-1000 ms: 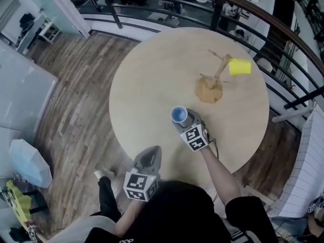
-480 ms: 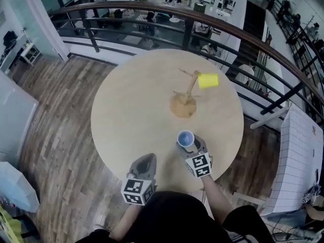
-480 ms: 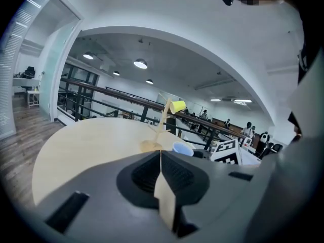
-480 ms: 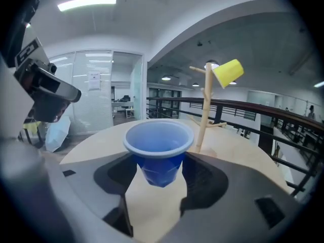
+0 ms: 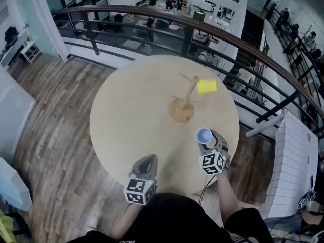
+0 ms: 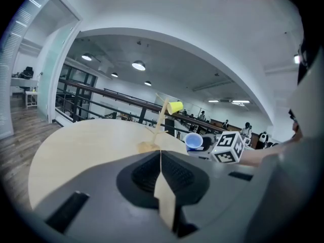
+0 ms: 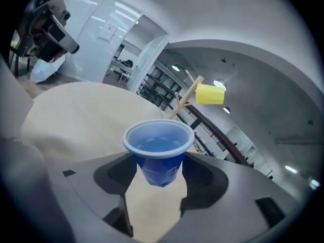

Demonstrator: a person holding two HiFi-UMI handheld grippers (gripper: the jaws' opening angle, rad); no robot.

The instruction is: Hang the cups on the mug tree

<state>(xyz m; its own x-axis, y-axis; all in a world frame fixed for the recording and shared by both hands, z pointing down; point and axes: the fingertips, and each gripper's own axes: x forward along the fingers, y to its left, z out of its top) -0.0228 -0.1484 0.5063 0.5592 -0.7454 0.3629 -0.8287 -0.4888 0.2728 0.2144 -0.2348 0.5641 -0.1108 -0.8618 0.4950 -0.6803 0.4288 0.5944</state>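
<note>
A wooden mug tree (image 5: 183, 101) stands on the round table (image 5: 129, 110), right of its middle. A yellow cup (image 5: 206, 86) hangs on its side from one upper branch. My right gripper (image 5: 207, 141) is shut on a blue cup (image 5: 204, 134), mouth up, above the table's near right edge. In the right gripper view the blue cup (image 7: 159, 150) sits between the jaws, with the mug tree (image 7: 185, 99) and yellow cup (image 7: 209, 94) beyond. My left gripper (image 5: 146, 161) hangs shut and empty at the near edge. Its view shows the tree (image 6: 160, 121) and blue cup (image 6: 193, 141).
A dark curved railing (image 5: 152, 13) runs behind and to the right of the table, with a lower floor of desks past it. Wood flooring (image 5: 55, 115) lies to the left. A white gridded panel (image 5: 291, 176) stands at the right.
My right gripper has carried the blue cup rightward, from in front of the tree toward the table's near right edge. The left gripper has stayed at the near edge.
</note>
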